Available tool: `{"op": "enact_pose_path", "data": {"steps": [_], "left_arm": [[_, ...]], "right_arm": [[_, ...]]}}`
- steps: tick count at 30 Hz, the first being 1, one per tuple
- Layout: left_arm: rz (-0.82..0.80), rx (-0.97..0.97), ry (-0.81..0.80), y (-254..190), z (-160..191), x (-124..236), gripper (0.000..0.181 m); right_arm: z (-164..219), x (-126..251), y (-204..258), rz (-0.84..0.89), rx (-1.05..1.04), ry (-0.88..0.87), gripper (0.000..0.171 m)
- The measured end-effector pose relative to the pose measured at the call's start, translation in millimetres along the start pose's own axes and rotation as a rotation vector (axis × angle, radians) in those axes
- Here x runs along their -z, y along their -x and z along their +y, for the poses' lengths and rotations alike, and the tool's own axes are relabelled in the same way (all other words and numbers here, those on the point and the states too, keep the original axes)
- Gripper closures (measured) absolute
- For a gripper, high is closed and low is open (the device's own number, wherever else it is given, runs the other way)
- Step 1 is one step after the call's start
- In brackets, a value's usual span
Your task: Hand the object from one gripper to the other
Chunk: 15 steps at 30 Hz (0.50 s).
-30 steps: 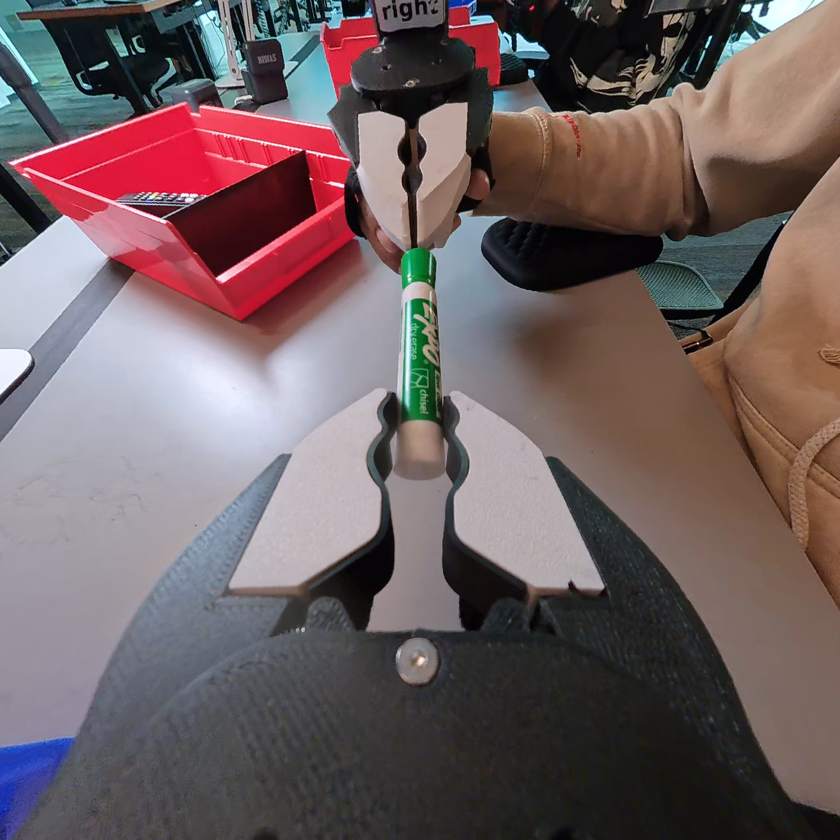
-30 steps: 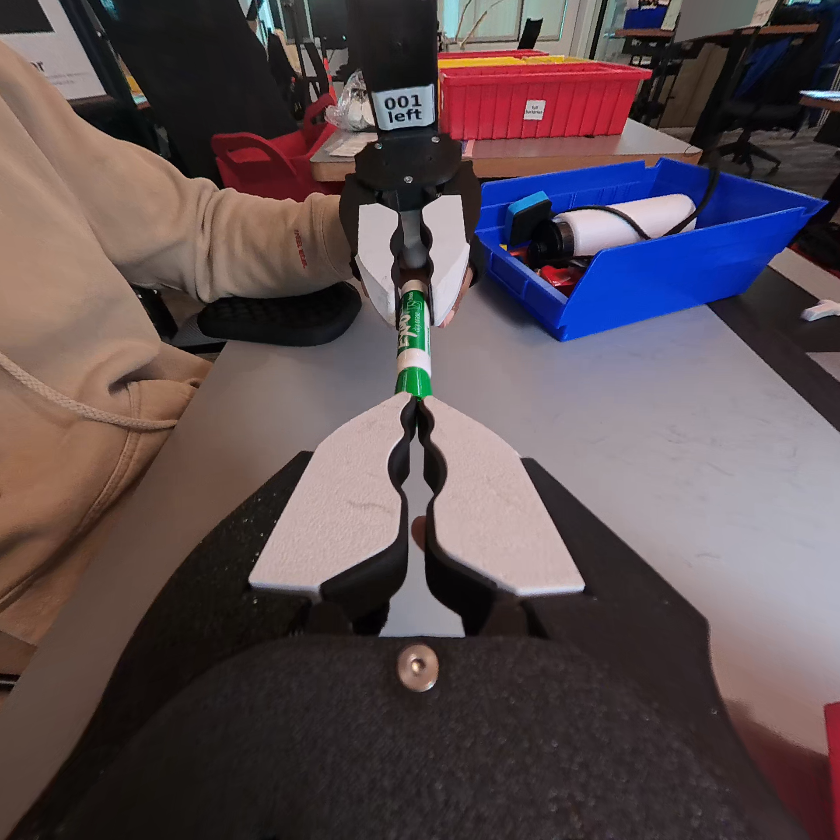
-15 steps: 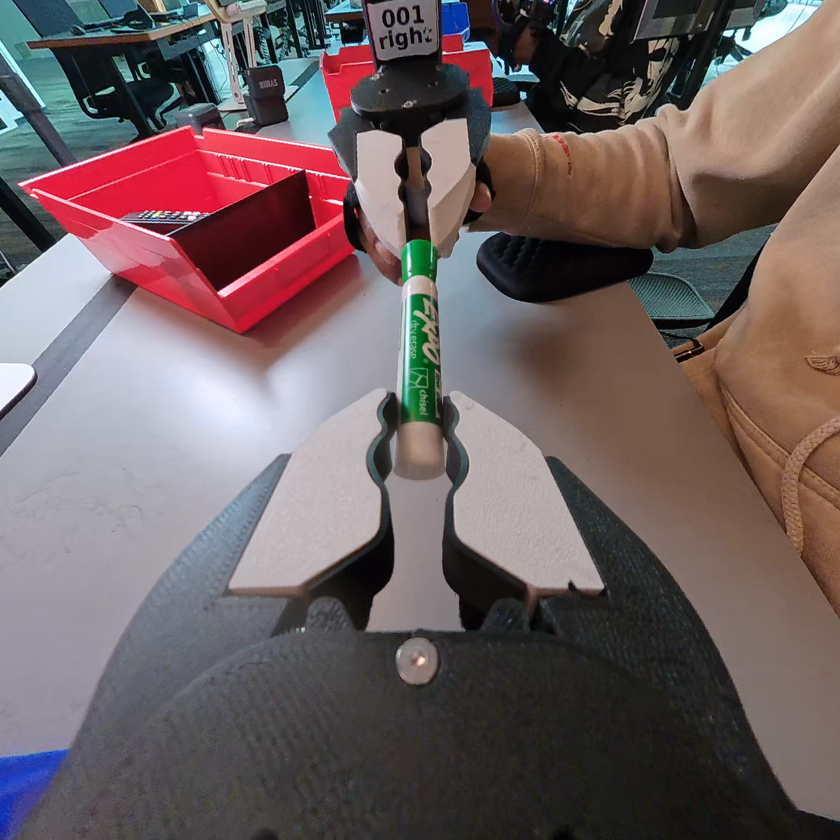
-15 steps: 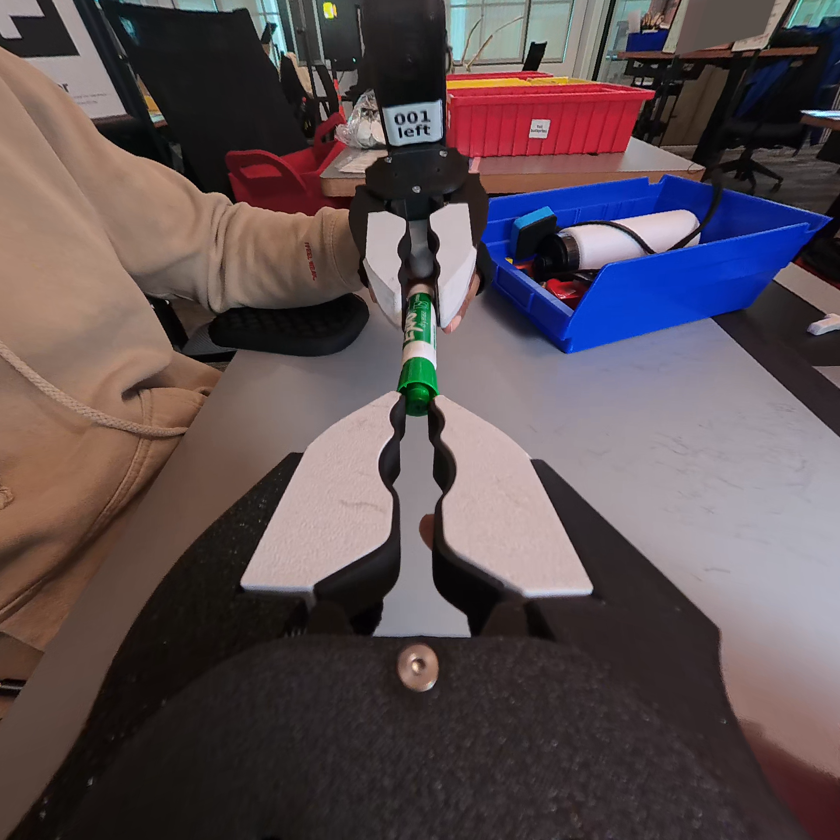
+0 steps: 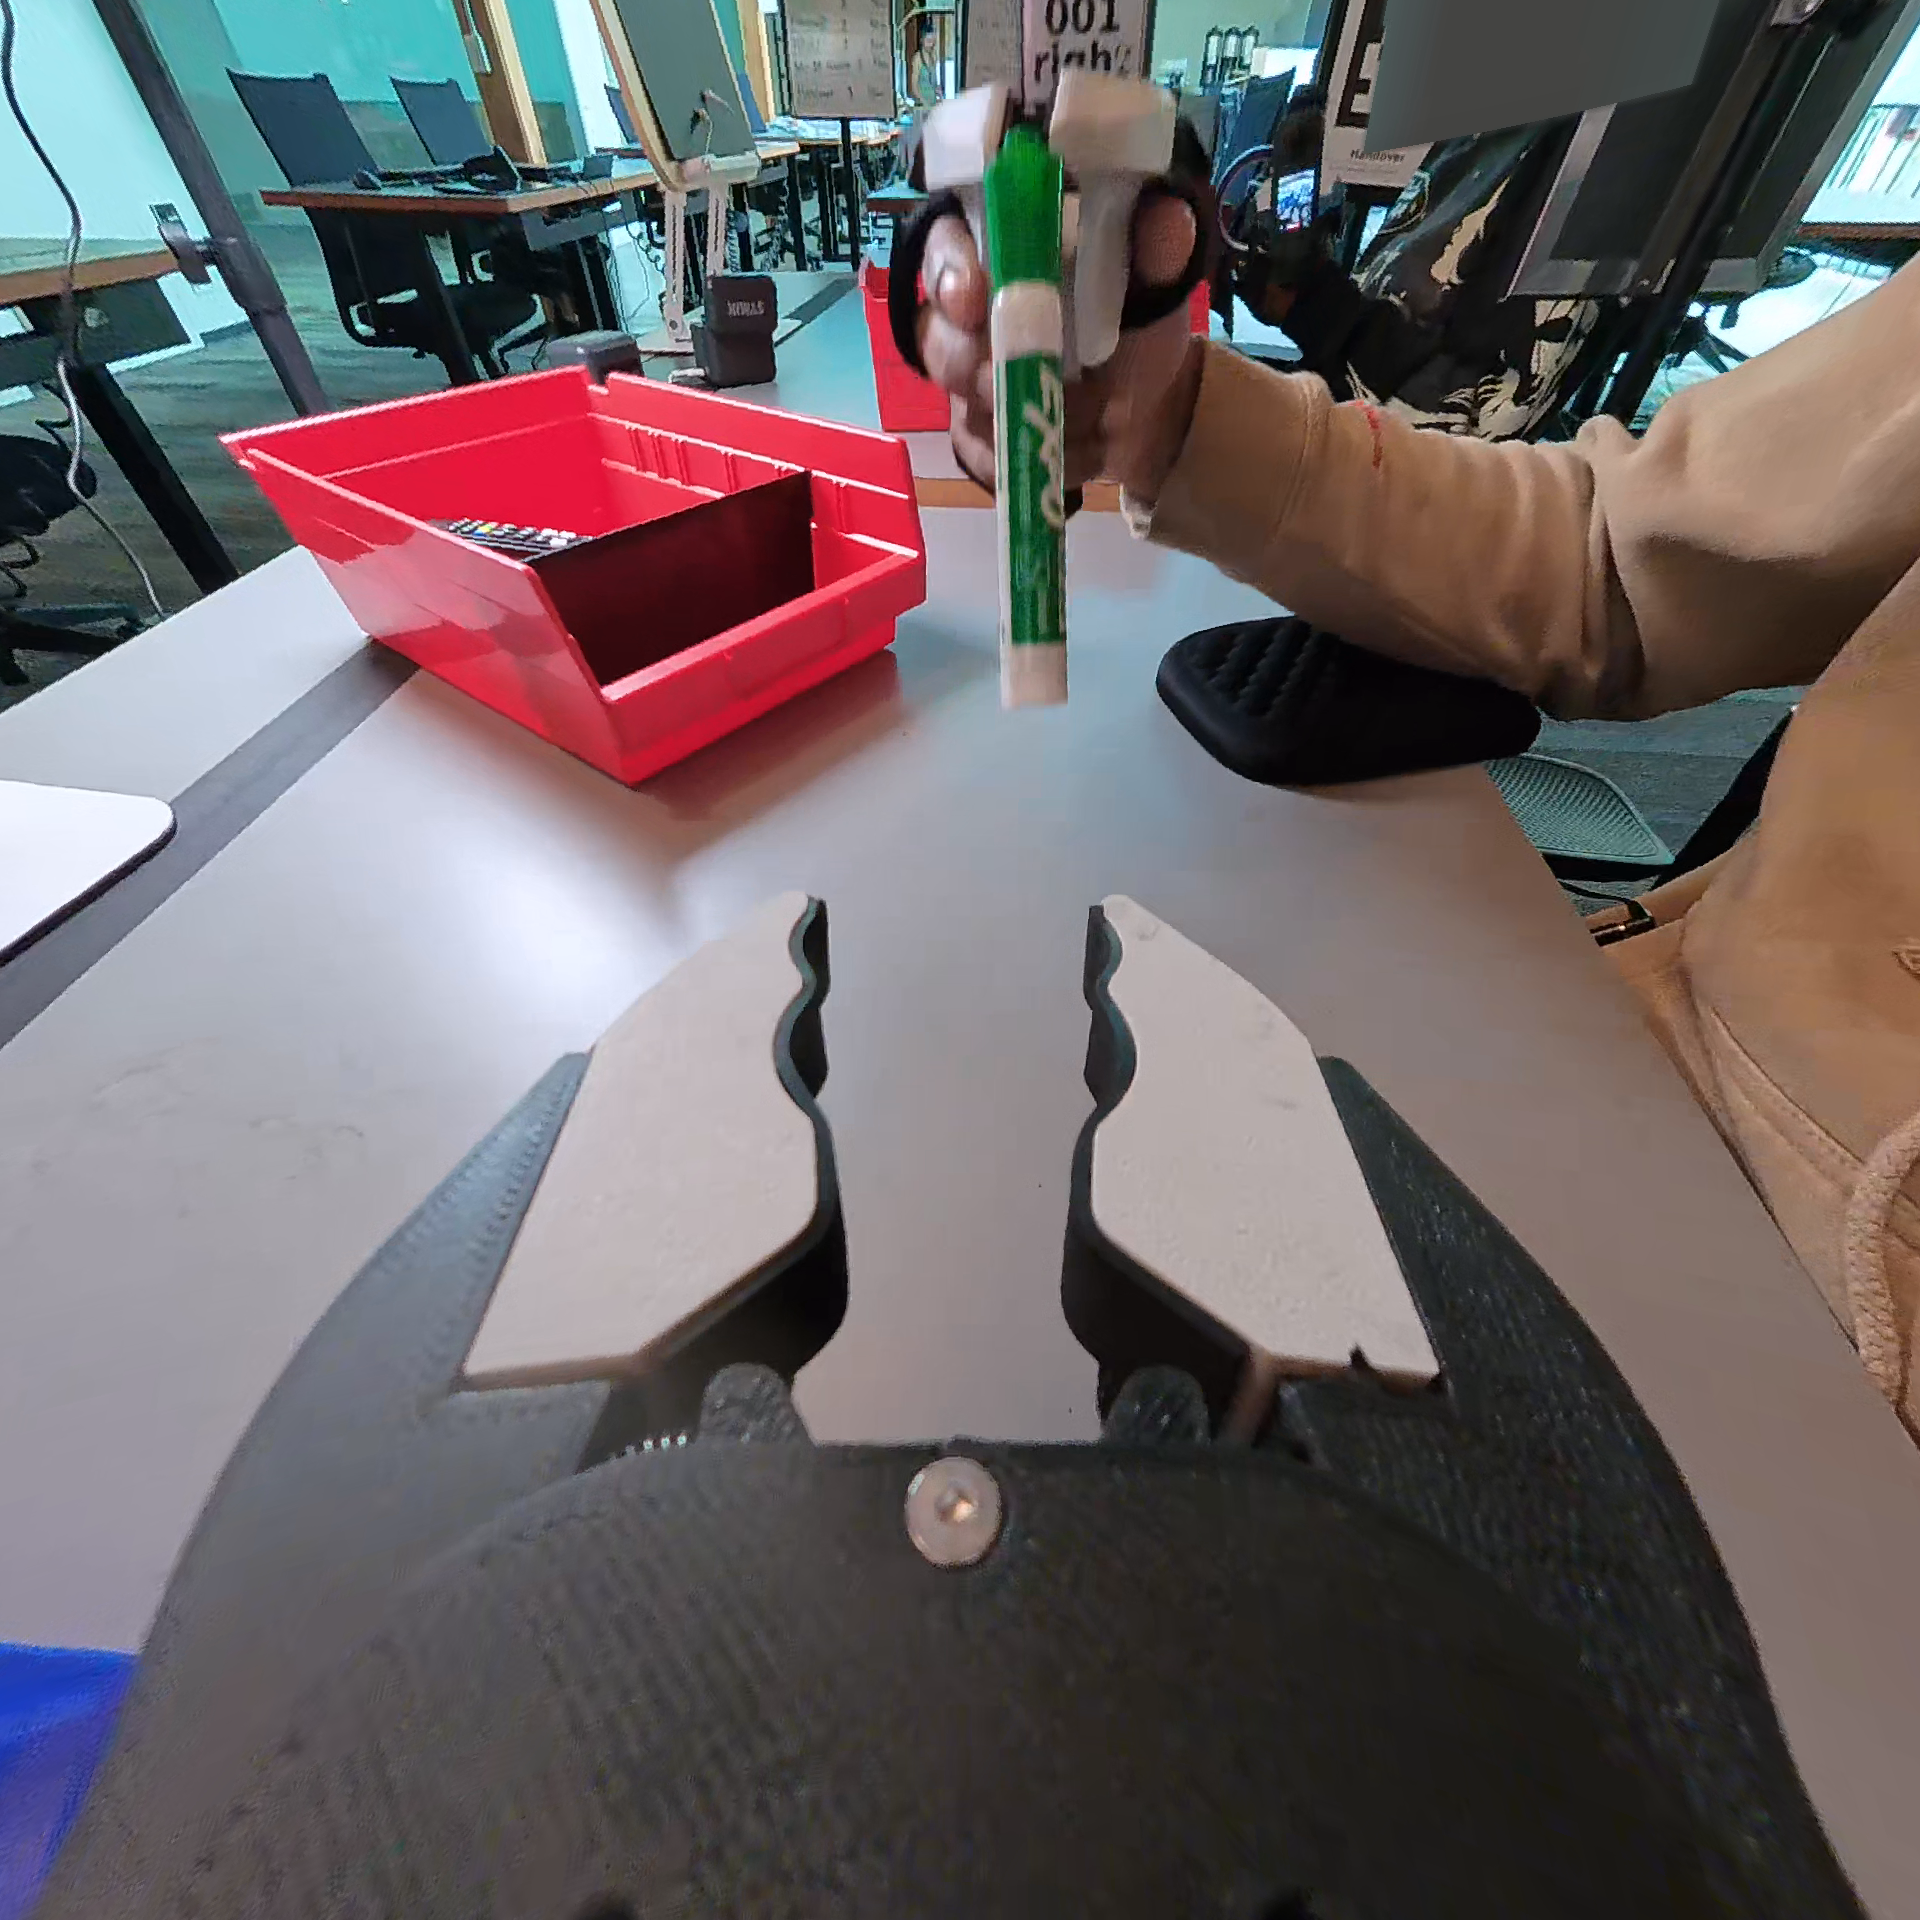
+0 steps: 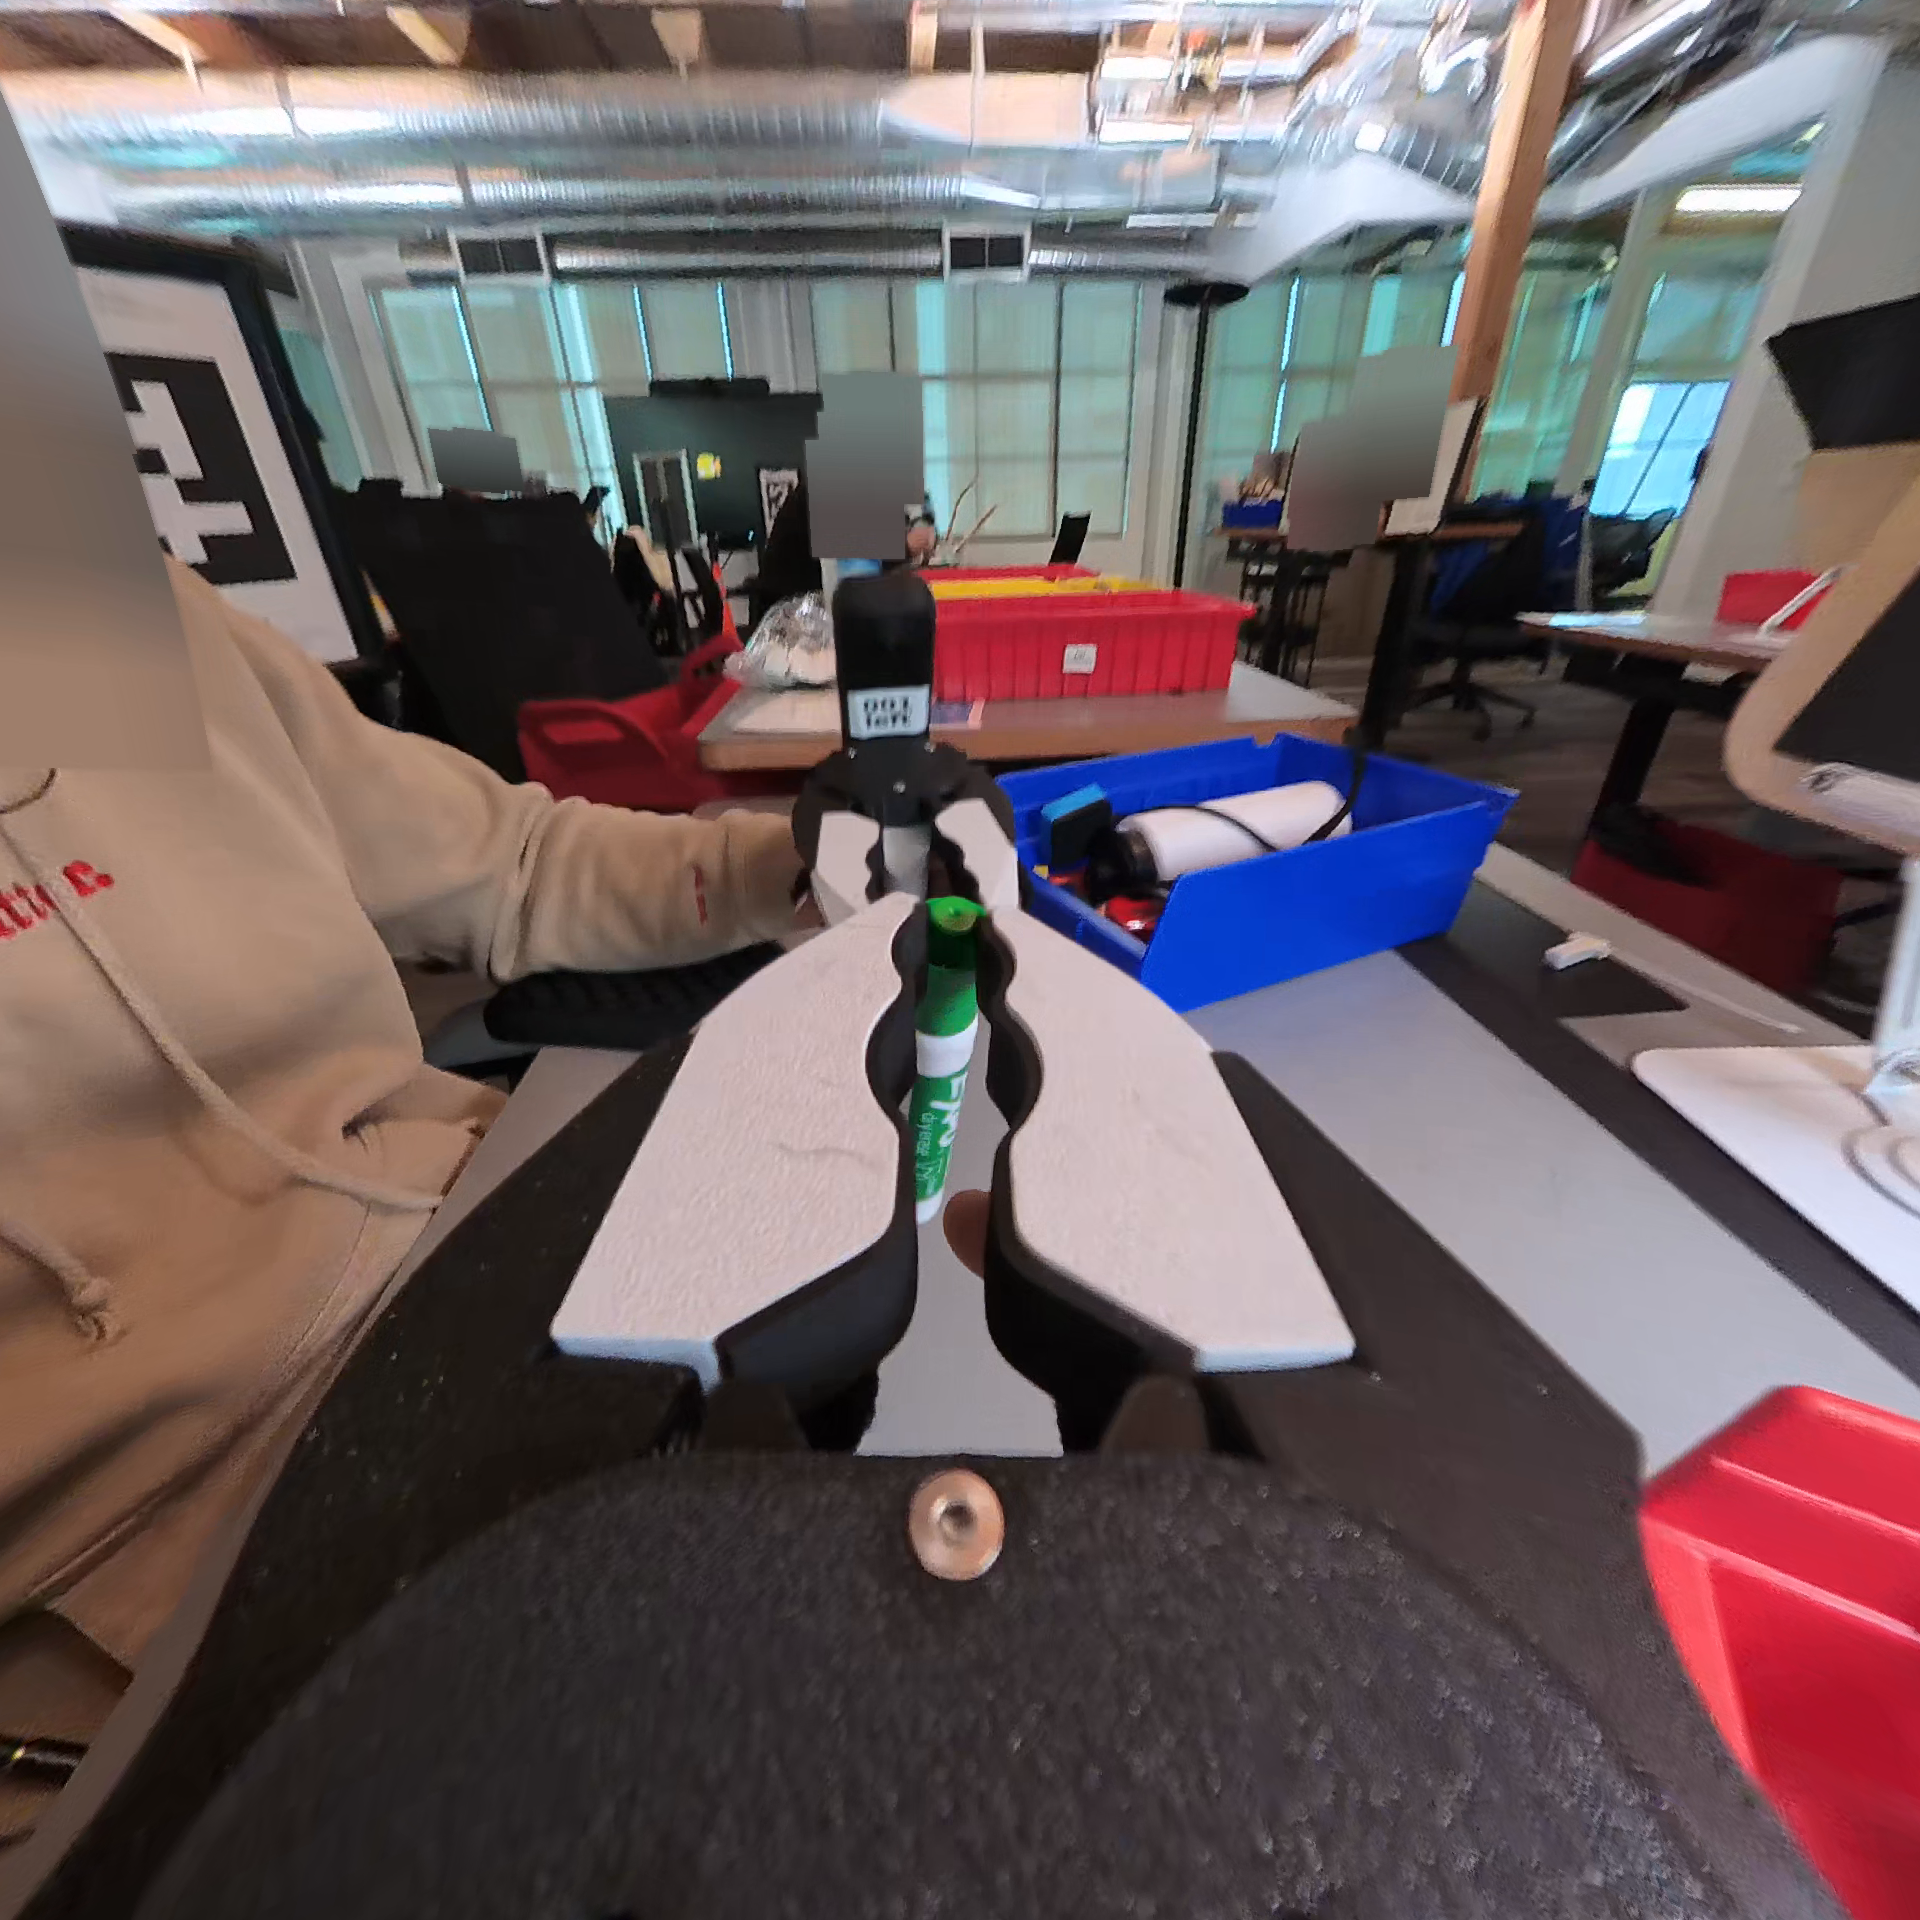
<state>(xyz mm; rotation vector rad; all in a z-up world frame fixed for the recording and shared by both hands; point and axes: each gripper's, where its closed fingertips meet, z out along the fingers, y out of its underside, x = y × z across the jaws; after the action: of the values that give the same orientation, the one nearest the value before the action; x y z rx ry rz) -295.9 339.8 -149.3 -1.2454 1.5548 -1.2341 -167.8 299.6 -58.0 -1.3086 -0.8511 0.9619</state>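
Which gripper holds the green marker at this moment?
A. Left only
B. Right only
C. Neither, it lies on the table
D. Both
B. The right gripper is shut on the marker, which hangs above the table, while the left gripper stands open and empty.
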Motion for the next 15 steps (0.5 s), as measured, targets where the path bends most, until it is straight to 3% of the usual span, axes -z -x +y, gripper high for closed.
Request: {"op": "enact_pose_path", "data": {"steps": [8, 15], "left_arm": [[0.025, 0.039, 0.009, -5, 7, -13, 0.136], [0.092, 0.057, 0.007, -37, -3, -53, 0.136]], "right_arm": [[-13, 13, 0, 0.032, 0.03, -0.031, 0.163], [22, -35, 19, -0.075, -0.007, 0.09, 0.163]]}}
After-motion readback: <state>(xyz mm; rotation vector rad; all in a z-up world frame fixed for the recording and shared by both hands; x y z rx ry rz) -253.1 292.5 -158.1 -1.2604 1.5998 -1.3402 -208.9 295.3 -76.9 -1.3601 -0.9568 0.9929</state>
